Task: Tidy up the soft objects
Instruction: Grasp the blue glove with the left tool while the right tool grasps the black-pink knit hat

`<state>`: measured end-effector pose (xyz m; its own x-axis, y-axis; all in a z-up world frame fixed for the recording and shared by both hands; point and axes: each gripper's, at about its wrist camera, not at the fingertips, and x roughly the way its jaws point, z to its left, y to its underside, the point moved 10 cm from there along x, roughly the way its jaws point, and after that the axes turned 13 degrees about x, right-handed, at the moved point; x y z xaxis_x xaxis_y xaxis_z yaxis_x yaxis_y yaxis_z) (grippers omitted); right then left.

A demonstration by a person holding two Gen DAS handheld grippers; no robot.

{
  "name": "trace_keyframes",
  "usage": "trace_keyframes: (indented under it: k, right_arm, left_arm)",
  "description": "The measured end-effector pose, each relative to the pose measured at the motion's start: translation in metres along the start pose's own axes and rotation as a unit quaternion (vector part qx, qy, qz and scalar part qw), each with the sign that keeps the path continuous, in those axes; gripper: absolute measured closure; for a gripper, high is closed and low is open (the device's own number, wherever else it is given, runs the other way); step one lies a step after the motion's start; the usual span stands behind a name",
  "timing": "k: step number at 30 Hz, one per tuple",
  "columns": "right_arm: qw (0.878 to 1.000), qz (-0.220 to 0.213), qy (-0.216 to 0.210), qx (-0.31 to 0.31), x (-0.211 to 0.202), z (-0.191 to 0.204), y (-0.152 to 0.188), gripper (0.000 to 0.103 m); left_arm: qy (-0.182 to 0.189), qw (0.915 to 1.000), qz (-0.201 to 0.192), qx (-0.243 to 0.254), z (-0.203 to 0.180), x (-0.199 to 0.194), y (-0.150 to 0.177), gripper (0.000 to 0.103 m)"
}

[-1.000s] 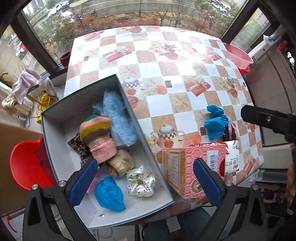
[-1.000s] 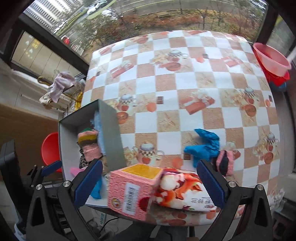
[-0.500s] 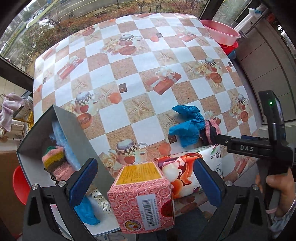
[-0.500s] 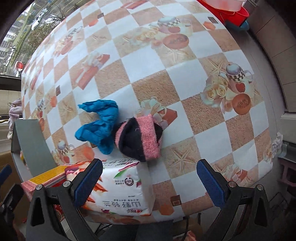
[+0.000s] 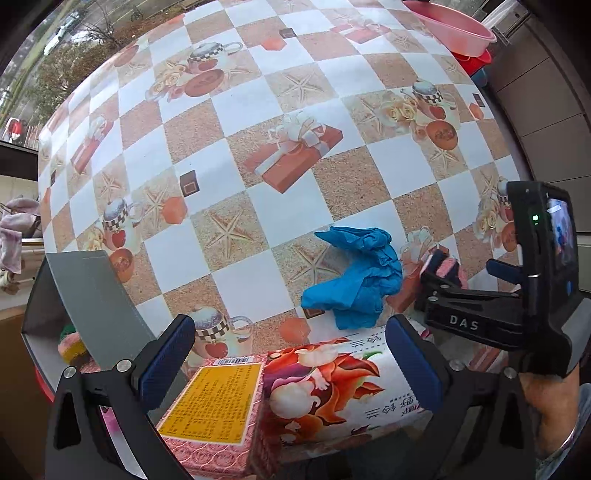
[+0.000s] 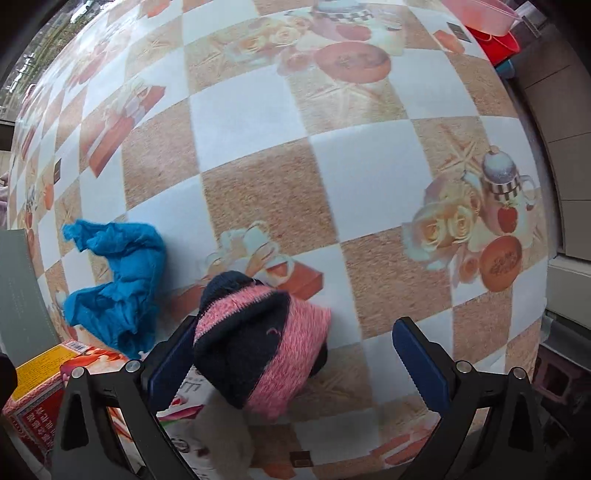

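A pink and navy knitted roll [image 6: 262,343] lies on the checked tablecloth [image 6: 258,155], between the fingers of my open right gripper [image 6: 295,358]; whether the pads touch it I cannot tell. A crumpled blue cloth [image 6: 118,280] lies to its left, also in the left wrist view [image 5: 358,277]. My left gripper [image 5: 291,362] is open and empty, hovering over a pink carton [image 5: 218,410] and a flowered tissue pack [image 5: 332,384]. The grey box [image 5: 85,295] with soft items stands at the left. The right gripper [image 5: 461,284] shows at the knitted roll [image 5: 448,267].
A pink basin [image 5: 454,26] over a red one sits beyond the table's far right corner. The table's right and near edges are close to both grippers. Cabinet fronts [image 5: 546,110] stand to the right.
The right gripper has dropped and moved in on the knitted roll, which now sits between its fingers. The left gripper has moved right and lower, away from the grey box, over the carton and tissue pack.
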<state>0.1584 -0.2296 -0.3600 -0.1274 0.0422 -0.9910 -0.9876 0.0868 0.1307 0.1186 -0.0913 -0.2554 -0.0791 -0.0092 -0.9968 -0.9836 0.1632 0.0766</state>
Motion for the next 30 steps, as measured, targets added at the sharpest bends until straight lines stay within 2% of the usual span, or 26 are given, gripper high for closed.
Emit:
trace_keyframes:
  k: [4,9,13,16,20,24,28,30]
  right_arm:
    - [1.0,0.004,0.0,0.027,-0.001,-0.037,-0.015,0.001]
    - [0.999,0.003,-0.026,0.045,-0.009,-0.063,-0.015,0.001]
    - [0.996,-0.005,-0.072,0.058,-0.025,-0.071,-0.005,0.001]
    - [0.994,0.001,-0.098,0.049,-0.031,-0.069,0.018,0.0]
    - [0.997,0.009,-0.079,0.013,-0.02,-0.063,0.032,0.001]
    - [0.997,0.013,-0.081,0.01,-0.009,-0.056,0.03,0.001]
    - [0.998,0.008,-0.06,-0.018,-0.002,-0.046,0.031,0.001]
    - [0.998,0.009,-0.057,-0.025,-0.001,-0.044,0.034,0.012]
  left_arm:
    - [0.009,0.9996,0.027,-0.006,-0.016,0.027,-0.008,0.0]
    - [0.013,0.9987,0.048,-0.001,-0.035,0.052,-0.013,0.0]
    - [0.016,0.9981,0.059,-0.002,-0.04,0.066,-0.013,0.0]
    - [0.011,0.9976,0.068,-0.002,-0.04,0.077,-0.012,0.0]
    - [-0.006,0.997,0.078,-0.001,-0.035,0.09,-0.013,0.0]
    - [-0.005,0.9962,0.086,-0.001,-0.032,0.101,-0.012,0.0]
    - [-0.008,0.9941,0.108,0.002,-0.032,0.113,-0.008,0.0]
    - [-0.003,0.9947,0.102,-0.002,-0.031,0.114,-0.008,0.002]
